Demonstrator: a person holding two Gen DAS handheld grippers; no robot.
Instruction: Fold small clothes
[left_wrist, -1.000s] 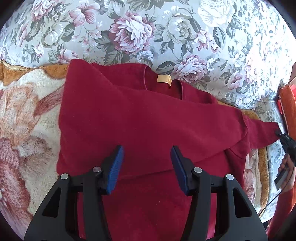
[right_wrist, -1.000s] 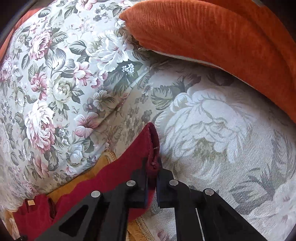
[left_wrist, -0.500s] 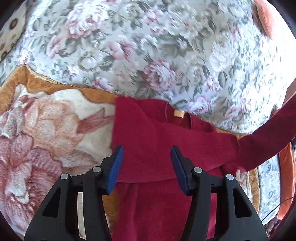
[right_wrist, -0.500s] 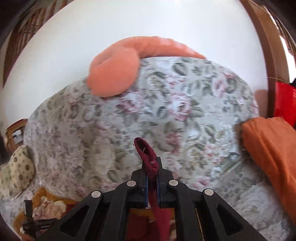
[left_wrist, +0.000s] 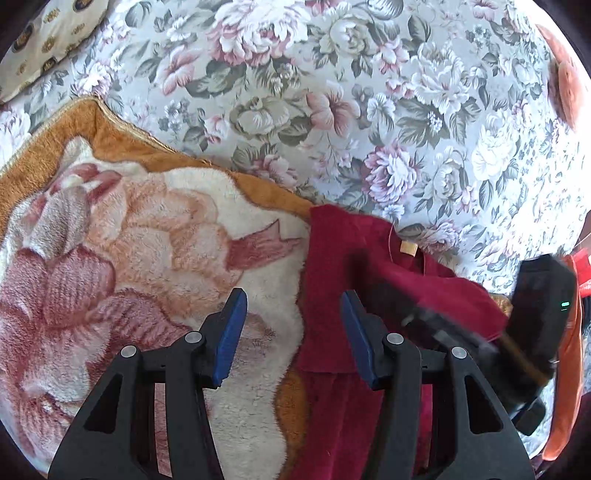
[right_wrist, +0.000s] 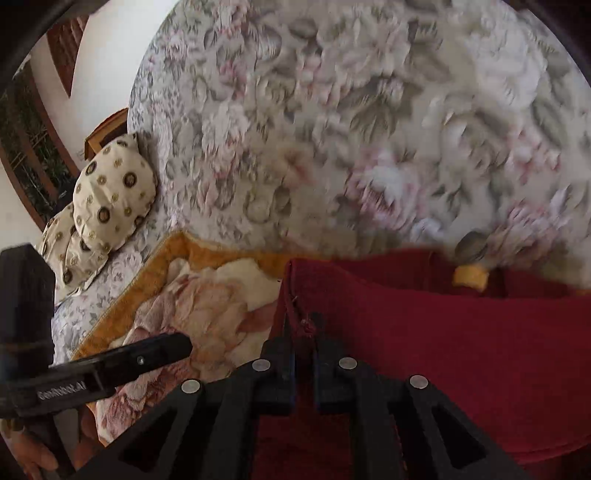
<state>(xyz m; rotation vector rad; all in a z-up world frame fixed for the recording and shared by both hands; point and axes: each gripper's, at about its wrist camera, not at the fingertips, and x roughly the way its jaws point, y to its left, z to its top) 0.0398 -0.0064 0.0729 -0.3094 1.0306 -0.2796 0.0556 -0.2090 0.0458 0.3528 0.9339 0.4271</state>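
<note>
Red garment on the blanket, its cuff in the right tool

The right tool (right_wrist: 303, 354), jaws just easing apart, pinches the red garment (right_wrist: 461, 332) cuff over the plush blanket (left_wrist: 147, 240). The left tool (left_wrist: 291, 332) hovers half-spread and empty, the garment's edge beside its right finger.

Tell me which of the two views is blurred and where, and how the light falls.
Right wrist view: the floral cover is smeared by motion blur, as is the yellow label on the red garment. Left wrist view: mostly sharp, but the right gripper is streaked; bright daylight washes out the right edge. Both bulge from fisheye.
</note>
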